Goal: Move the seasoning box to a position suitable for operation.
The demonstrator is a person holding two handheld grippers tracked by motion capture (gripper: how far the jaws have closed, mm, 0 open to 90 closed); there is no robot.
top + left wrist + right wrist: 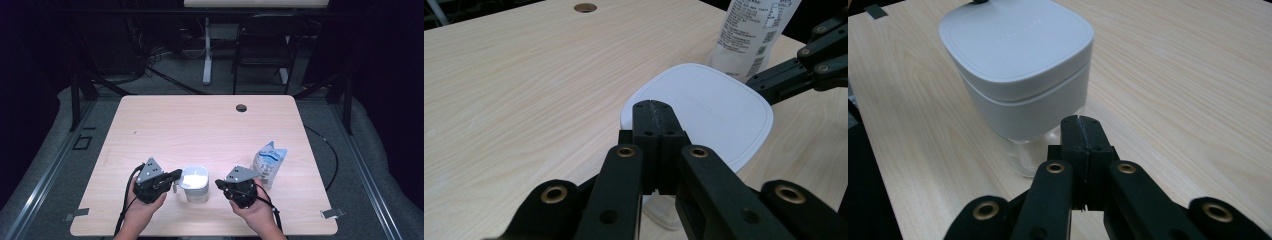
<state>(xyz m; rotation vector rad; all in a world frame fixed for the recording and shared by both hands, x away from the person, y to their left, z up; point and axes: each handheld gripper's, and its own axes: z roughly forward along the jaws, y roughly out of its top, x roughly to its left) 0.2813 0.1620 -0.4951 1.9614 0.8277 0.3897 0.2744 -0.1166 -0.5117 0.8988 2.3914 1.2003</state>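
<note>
Left gripper [172, 176] has jaws pressed together, nothing between them, tip at the jar [194, 184] lid's 9 o'clock edge; from the left gripper view the tip [655, 111] sits over the lid rim, touch can't be told. Right gripper [219, 184], jaws also closed and empty, sits just off the jar's 3 o'clock side, w/ a small gap. Probably flanking the jar to steady it from both sides before working the lid. Jar stands near the table [200, 125] front edge, approx 6 o'clock of centre, between both hands. It's upright: long axis vertical, white lid [1015, 47] up, clear base [1035, 155] down. Pouch [268, 162] stands at the jar's 3 o'clock, behind the right gripper, likely waiting as refill.
</note>
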